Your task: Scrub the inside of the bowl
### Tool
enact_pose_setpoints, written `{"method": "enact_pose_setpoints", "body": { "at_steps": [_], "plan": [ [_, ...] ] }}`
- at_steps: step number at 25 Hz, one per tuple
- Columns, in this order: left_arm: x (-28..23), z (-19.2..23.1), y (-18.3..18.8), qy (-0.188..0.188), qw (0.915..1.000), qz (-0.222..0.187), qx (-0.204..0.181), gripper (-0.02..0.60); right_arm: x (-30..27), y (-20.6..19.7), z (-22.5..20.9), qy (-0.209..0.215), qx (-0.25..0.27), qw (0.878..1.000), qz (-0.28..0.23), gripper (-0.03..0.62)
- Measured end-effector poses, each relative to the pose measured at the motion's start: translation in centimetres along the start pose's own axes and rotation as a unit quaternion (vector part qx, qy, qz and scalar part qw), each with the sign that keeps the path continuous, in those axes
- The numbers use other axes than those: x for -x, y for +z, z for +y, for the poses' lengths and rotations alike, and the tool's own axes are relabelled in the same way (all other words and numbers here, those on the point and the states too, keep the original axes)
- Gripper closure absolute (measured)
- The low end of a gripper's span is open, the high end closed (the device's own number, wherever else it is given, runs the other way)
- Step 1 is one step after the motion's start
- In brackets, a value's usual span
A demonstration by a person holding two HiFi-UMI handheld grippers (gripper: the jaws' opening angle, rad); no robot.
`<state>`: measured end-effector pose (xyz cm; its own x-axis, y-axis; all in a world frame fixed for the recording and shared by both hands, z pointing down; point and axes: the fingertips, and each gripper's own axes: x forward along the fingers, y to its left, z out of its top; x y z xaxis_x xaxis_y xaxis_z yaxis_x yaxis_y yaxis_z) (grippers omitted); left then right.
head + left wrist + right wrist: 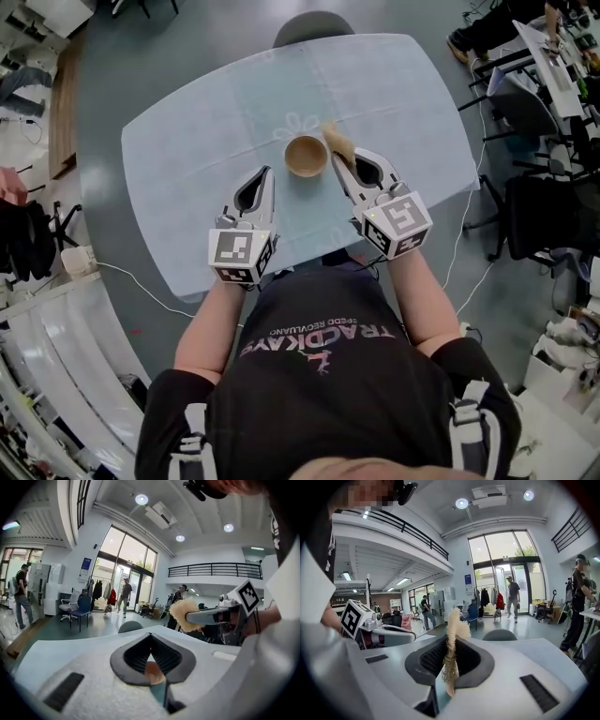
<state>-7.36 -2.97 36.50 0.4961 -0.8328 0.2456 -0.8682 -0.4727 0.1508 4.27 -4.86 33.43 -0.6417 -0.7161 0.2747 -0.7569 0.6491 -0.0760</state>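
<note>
Resting alone on the desk [187, 141] at the centre of the head view, the bowl [306, 156] is untouched. Both tools hover just below it in the frame, probably so one can steady it while the other scrubs. The right hand-held gripper [339, 159], at the bowl's lower right, is clenched on a pale fibrous scrubber [336, 139] poking past its tips. The left hand-held gripper [263, 178], lower left, is squeezed together on nothing.

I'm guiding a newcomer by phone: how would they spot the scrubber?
On the pale blue table, find the brown bowl. Just right of it, the scrubber is the tan fibrous wad pinched in the right gripper, the only fuzzy thing.
</note>
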Motion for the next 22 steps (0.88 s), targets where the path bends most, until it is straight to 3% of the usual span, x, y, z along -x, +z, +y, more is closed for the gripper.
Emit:
{"method": "enact_pose_setpoints", "body": {
  "at_steps": [11,22],
  "plan": [
    [2.7,-0.8,-1.4,-0.040,0.9991,0.015,-0.005,0.566,2.5,-2.9,3.2,-0.038,-0.020,0.999,0.012,0.562],
    [3.1,-1.3,-1.5,-0.056,0.9983,0.016,-0.006,0.566,3.1,-2.9,4.2,-0.046,-0.017,0.999,0.012,0.562]
  ]
}}
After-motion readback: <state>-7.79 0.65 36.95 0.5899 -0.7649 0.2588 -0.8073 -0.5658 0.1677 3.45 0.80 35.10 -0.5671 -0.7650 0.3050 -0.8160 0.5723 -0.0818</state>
